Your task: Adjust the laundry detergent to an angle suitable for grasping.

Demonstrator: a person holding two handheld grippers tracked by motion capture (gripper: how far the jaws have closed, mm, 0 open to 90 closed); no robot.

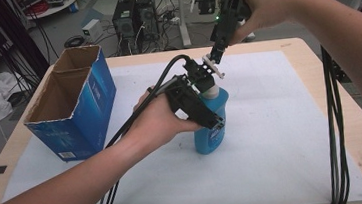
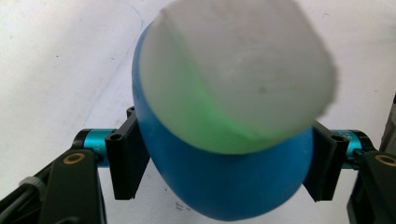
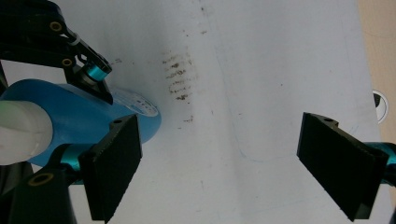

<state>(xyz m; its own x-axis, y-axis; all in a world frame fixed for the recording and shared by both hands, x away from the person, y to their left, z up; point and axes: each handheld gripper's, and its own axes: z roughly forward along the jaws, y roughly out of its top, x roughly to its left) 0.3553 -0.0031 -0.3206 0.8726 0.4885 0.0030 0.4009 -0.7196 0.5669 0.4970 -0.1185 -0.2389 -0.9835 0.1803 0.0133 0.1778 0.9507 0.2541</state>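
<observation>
Left gripper (image 2: 224, 163) clamps the blue bottle (image 1: 212, 124) mid-table, steadying it. Right gripper (image 3: 233, 163) hangs wide open above; next it needs to drop onto the white cap (image 2: 243, 74).

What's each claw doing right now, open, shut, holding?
Left claw: shut on the blue bottle, pads against both its sides.
Right claw: open, holding nothing, beside the bottle.

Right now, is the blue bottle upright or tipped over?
Upright: the blue bottle stands on its base on the white mat, white cap on top, left gripper clamping it.
</observation>
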